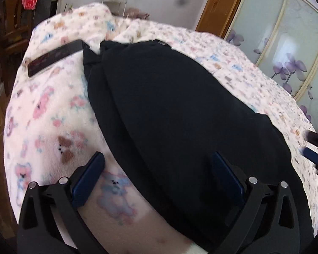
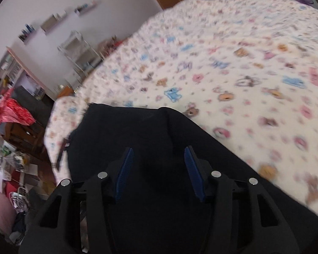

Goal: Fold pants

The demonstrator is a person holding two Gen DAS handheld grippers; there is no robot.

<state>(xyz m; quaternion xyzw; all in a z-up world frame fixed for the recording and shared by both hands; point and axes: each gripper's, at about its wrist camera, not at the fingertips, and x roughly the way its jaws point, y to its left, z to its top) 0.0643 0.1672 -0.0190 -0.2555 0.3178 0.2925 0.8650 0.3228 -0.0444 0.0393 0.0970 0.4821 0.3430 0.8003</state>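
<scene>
Black pants [image 1: 169, 105] lie lengthwise on a bed with a cream bear-print blanket [image 1: 48, 110], the legs laid one over the other. My left gripper [image 1: 159, 158] is open above the near end of the pants, its left finger over the blanket and its right finger over the cloth. In the right wrist view the pants [image 2: 137, 131] fill the lower middle. My right gripper [image 2: 159, 152] is open just above them and holds nothing. The right gripper also shows at the right edge of the left wrist view [image 1: 315, 148].
A dark flat phone-like object [image 1: 55, 57] lies on the blanket left of the far end of the pants. The bed's left edge drops to a cluttered floor [image 2: 14, 169]. Sliding doors with purple flowers [image 1: 286, 53] stand beyond the bed.
</scene>
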